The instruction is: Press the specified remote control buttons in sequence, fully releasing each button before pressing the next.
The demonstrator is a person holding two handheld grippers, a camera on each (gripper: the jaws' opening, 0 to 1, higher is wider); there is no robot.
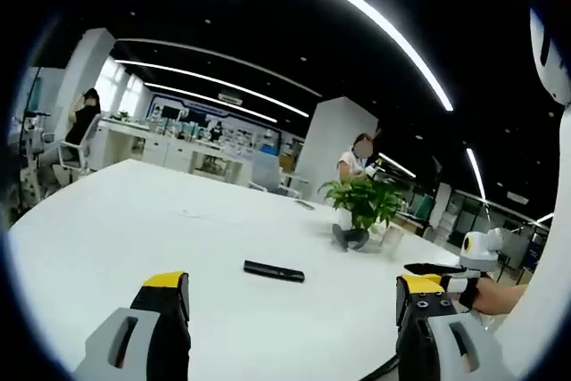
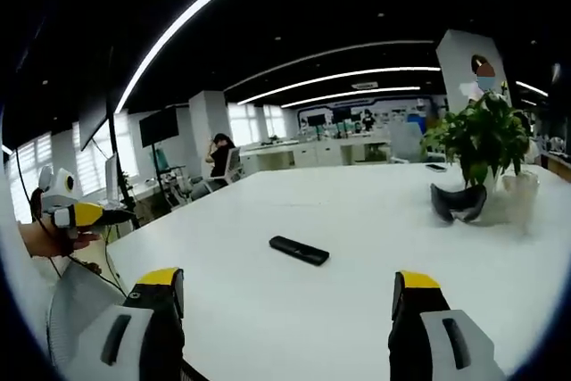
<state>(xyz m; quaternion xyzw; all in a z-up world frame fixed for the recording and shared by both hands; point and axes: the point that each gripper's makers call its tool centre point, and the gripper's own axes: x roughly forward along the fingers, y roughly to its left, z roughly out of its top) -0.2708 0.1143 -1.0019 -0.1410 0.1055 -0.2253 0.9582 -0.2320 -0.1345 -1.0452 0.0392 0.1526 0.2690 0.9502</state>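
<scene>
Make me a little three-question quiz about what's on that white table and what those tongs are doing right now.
1. Where does the remote control lie?
A. flat on the white table
B. between the tongs
C. in the plant pot

2. What colour are the tong tips?
A. red
B. yellow
C. green

3. How do the right tongs stand?
A. shut on the remote
B. shut on nothing
C. open, holding nothing

Answers: 1 A, it lies alone on bare tabletop, the potted plant farther back. 2 B, yellow caps show in both views. 3 C, a wide gap separates the tips; the left tongs likewise.
</scene>
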